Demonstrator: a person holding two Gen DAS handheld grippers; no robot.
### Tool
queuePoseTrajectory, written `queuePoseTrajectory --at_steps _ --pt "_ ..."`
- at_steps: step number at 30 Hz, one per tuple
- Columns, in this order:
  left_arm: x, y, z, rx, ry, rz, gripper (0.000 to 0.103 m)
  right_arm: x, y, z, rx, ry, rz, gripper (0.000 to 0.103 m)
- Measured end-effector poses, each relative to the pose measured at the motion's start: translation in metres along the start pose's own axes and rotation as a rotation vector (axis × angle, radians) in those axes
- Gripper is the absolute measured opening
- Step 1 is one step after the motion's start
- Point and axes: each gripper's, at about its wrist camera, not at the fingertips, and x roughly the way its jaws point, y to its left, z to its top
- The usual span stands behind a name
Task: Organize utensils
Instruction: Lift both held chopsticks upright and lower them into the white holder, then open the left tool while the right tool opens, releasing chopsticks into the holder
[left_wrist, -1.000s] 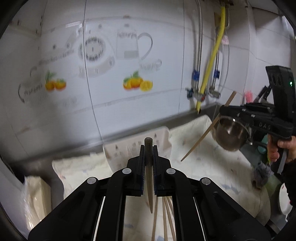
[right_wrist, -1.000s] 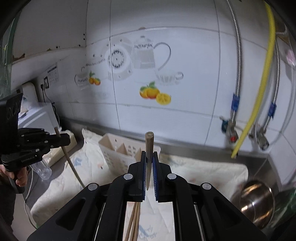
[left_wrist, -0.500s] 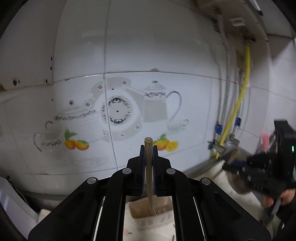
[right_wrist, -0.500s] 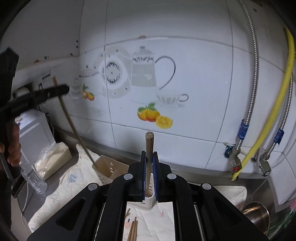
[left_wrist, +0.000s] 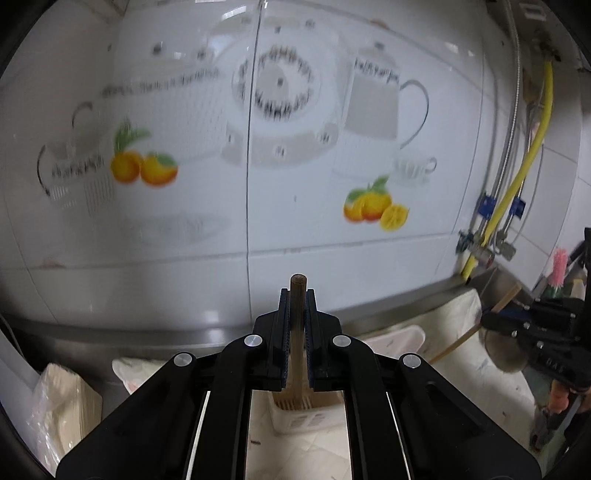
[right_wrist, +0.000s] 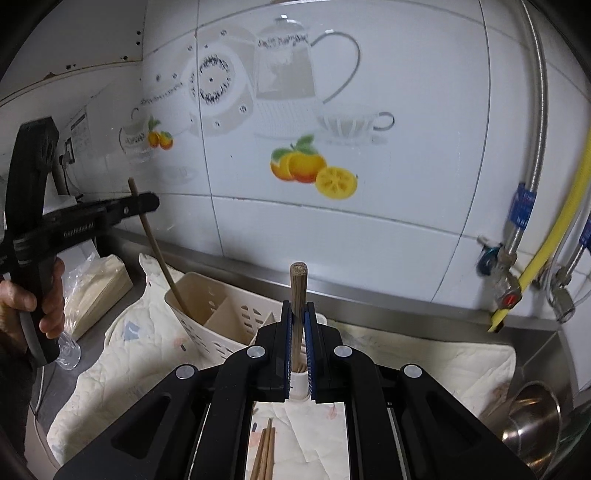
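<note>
A cream slotted utensil holder (right_wrist: 207, 314) stands on a white cloth by the tiled wall; it also shows in the left wrist view (left_wrist: 306, 410). My left gripper (left_wrist: 297, 295) is shut on a wooden chopstick (left_wrist: 297, 332) held upright, its lower end inside the holder's left compartment; the same chopstick (right_wrist: 159, 254) shows in the right wrist view. My right gripper (right_wrist: 298, 314) is shut on another wooden chopstick (right_wrist: 298, 306), its lower end in the holder's right end. More chopsticks (right_wrist: 264, 454) lie on the cloth below.
A steel bowl (right_wrist: 532, 417) sits at the right by the sink edge. A yellow hose (right_wrist: 546, 236) and braided pipes hang at the right wall. A wrapped stack (right_wrist: 96, 284) and a clear bottle (right_wrist: 68, 347) are at the left.
Both grippers have come down and closer to the holder. The chopsticks' lower ends now sit inside it. Both stay shut.
</note>
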Motion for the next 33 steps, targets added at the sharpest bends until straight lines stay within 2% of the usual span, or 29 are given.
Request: queuePoseTrajectory --at_steps 7,9,10,15,19,25,29,33 --pt "0.005 0.005 -0.008 -0.017 0.024 0.017 0.009 0.003 -0.003 -0.006 0.011 0.007 -0.008 0.007" --pt "-0.001 0.006 -0.008 -0.020 0.020 0.016 0.013 -0.001 -0.005 -0.005 0.017 -0.002 -0.010 0.008" --pt "-0.004 0.005 -0.008 -0.020 0.016 0.021 0.019 -0.004 -0.005 -0.005 0.019 -0.009 -0.013 0.008" --pt "-0.029 0.001 -0.008 -0.012 -0.015 0.032 0.027 -0.021 -0.006 -0.003 0.020 -0.043 -0.023 0.017" --pt "-0.054 -0.003 -0.021 -0.005 -0.031 0.034 0.036 -0.044 -0.003 -0.009 0.016 -0.080 -0.022 0.025" --pt "-0.087 -0.009 -0.061 0.009 -0.022 0.027 0.041 -0.074 0.007 -0.043 0.013 -0.107 0.000 0.029" --pt "-0.101 -0.014 -0.101 0.008 0.007 0.010 0.048 -0.082 0.015 -0.077 0.019 -0.090 0.013 0.031" --pt "-0.109 -0.020 -0.139 0.016 0.049 -0.006 0.049 -0.087 0.023 -0.112 0.005 -0.067 -0.006 0.034"
